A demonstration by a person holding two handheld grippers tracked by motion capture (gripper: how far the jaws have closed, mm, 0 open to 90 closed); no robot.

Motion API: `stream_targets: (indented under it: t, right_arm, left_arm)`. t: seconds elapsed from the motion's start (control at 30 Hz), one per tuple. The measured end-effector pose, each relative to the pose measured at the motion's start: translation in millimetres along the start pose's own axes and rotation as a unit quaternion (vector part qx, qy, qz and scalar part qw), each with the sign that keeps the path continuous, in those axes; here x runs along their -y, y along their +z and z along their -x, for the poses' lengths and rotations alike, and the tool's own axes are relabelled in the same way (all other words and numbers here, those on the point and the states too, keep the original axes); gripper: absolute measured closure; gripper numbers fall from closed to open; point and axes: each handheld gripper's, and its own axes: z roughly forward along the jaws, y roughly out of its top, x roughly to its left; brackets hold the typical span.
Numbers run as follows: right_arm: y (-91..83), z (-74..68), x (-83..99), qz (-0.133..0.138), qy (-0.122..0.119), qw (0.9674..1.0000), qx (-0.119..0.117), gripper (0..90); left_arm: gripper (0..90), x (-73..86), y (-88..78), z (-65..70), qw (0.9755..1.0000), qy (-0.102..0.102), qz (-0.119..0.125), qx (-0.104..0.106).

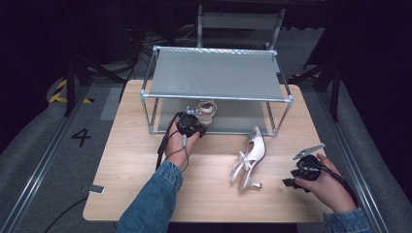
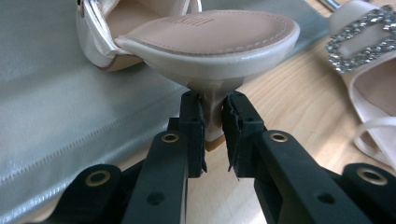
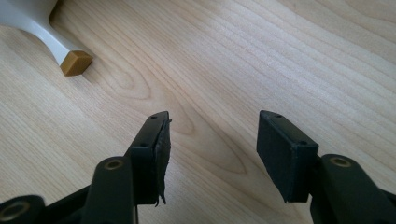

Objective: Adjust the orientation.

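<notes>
Pale wood table (image 1: 145, 194), a grey two-shelf rack (image 1: 216, 75) at its far side, dark room around it.

My left gripper (image 2: 214, 122) pinches the heel of a cream sandal (image 2: 205, 39) at the rack's lower shelf edge, toe pointing into the rack. My right gripper (image 3: 212, 154) hangs spread over bare wood near the right edge. The second sandal (image 1: 250, 158) lies mid-table on its side, long axis running near-to-far, toe toward the rack.

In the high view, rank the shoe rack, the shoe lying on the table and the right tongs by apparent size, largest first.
1. Shoe rack.
2. Shoe lying on the table.
3. Right tongs, slightly smaller than the shoe, though partly covered by the hand, so that gap is unsure.
</notes>
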Motion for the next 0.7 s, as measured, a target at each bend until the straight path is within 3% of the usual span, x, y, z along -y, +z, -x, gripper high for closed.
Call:
stream_targets:
  t: [0.23, 0.27, 0.3, 0.33, 0.37, 0.43, 0.47, 0.5, 0.63, 0.67, 0.7]
  right_arm:
    - [0.8, -3.2, 4.5, -0.001, 0.003, 1.0000, 0.000, 45.6]
    - [0.0, -2.9, 6.3, -0.001, 0.007, 1.0000, 0.000, 45.7]
    - [-0.3, -2.6, 7.0, 0.000, 0.006, 1.0000, 0.000, 45.7]
    - [-0.8, -2.6, 8.1, 0.000, 0.007, 1.0000, 0.001, 45.7]
    - [-0.8, -2.6, 8.1, 0.000, 0.007, 1.0000, 0.001, 45.7]
    - [-1.4, -2.5, 9.4, -0.001, 0.010, 1.0000, 0.000, 45.6]
    - [-1.6, -2.4, 10.0, -0.001, 0.010, 0.9999, 0.001, 45.7]
    - [-1.5, -1.9, 10.4, 0.000, 0.009, 1.0000, 0.001, 45.7]
    - [-1.2, -1.9, 11.0, 0.000, 0.011, 0.9999, 0.001, 45.7]
    - [-1.0, -2.0, 10.9, 0.000, 0.011, 0.9999, 0.000, 45.8]
    - [-0.7, -2.2, 10.9, -0.001, 0.012, 0.9999, 0.001, 45.8]
  left_arm:
    - [78.6, -16.1, 17.2, -9.8, 0.9999, -0.007, 0.002, -0.007]
    - [78.6, -17.6, 22.9, -9.9, 0.9997, -0.024, 0.002, -0.008]
    - [78.7, -17.6, 22.9, -9.9, 0.9997, -0.024, 0.002, -0.008]
    - [78.7, -21.6, 29.4, -19.7, 0.9997, 0.022, -0.001, -0.010]
    - [78.8, -21.6, 29.4, -19.7, 0.9997, 0.022, -0.001, -0.010]
    - [78.8, -21.9, 34.9, -17.8, 1.0000, -0.003, -0.003, -0.002]
    - [78.8, -24.0, 38.0, -21.8, 0.9996, 0.028, -0.007, -0.002]
    - [78.8, -26.4, 40.1, -25.3, 0.9975, 0.062, -0.022, -0.027]
    - [78.8, -28.7, 47.2, -22.4, 0.9968, 0.063, -0.031, -0.038]
    - [78.8, -30.7, 49.3, -27.5, 0.9943, 0.090, -0.037, -0.042]
    - [78.8, -29.1, 51.4, -26.3, 0.9960, 0.069, -0.038, -0.043]
